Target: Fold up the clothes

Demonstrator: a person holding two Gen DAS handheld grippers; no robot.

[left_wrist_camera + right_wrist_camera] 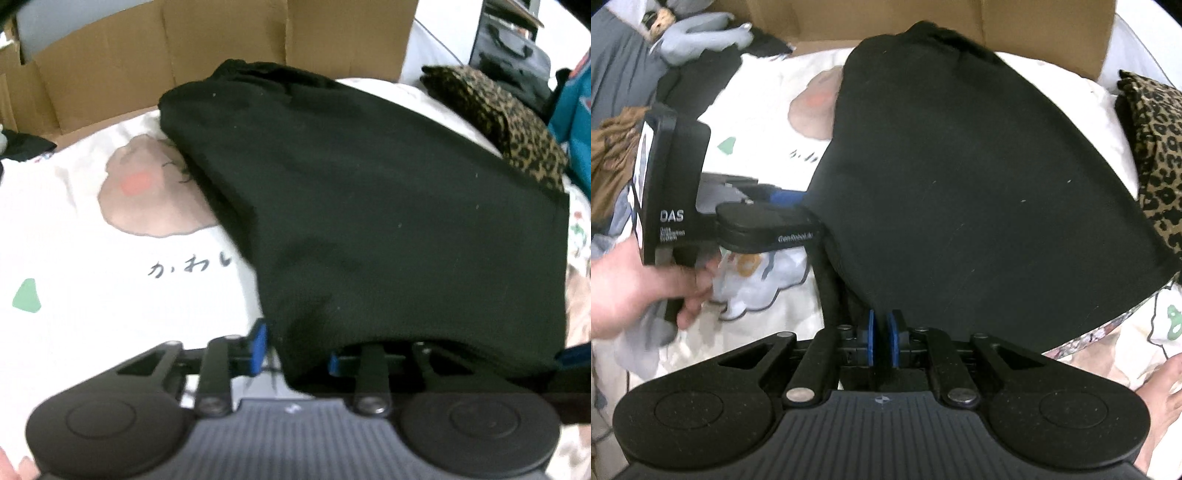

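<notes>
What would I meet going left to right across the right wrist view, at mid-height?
Person's hand → left gripper, side-on → black garment → leopard-print cloth.

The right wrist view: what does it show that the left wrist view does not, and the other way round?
Only the right wrist view shows the left claw from outside, the hand holding it, a grey plush toy and a bare foot. Only the left wrist view shows a dark bag and something teal. Both show the black garment, printed bedsheet, cardboard box and leopard-print cloth.
</notes>
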